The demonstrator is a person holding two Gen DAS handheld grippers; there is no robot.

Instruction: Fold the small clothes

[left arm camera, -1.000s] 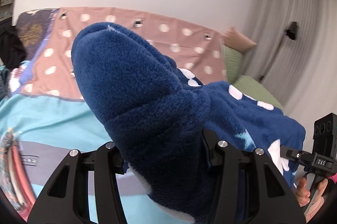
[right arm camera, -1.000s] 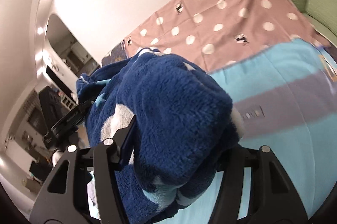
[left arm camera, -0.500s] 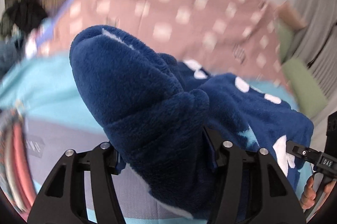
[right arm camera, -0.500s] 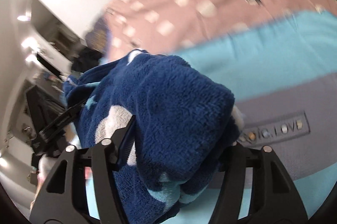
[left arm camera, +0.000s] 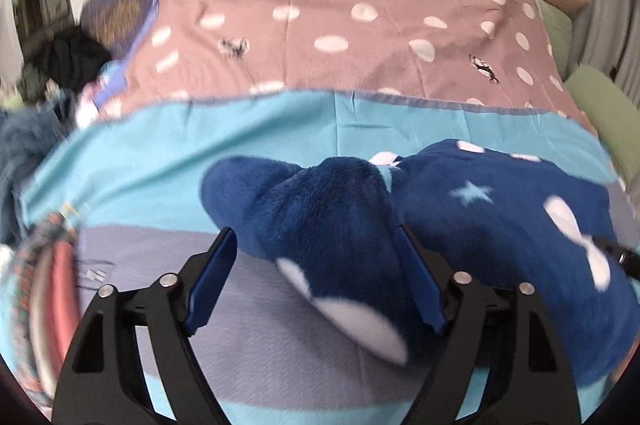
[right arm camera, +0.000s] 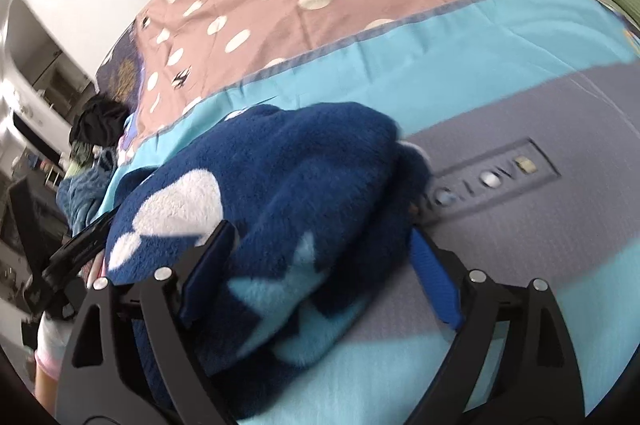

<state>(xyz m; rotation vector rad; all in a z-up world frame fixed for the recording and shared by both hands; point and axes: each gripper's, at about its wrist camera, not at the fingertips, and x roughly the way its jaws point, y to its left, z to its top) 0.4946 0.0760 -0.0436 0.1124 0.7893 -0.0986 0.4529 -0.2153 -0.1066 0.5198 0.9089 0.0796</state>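
A dark blue fleece garment with white and pale blue stars lies bunched on the turquoise and grey blanket. One thick fold of it sits between the jaws of my left gripper, which are opening. The left pad stands just off the fleece and the right pad still brushes it. In the right wrist view the same garment fills the gap of my right gripper, whose jaws are also opening, with its right pad clear of the cloth. The left gripper's body shows at that view's left edge.
A pink polka-dot sheet covers the far half of the bed. A dark heap of clothes lies at the far left, green pillows at the right. A striped cloth lies by the left edge.
Both grippers have come down with the blue fleece garment, and it now rests on the blanket. Both pairs of jaws have widened and no longer squeeze the fleece.
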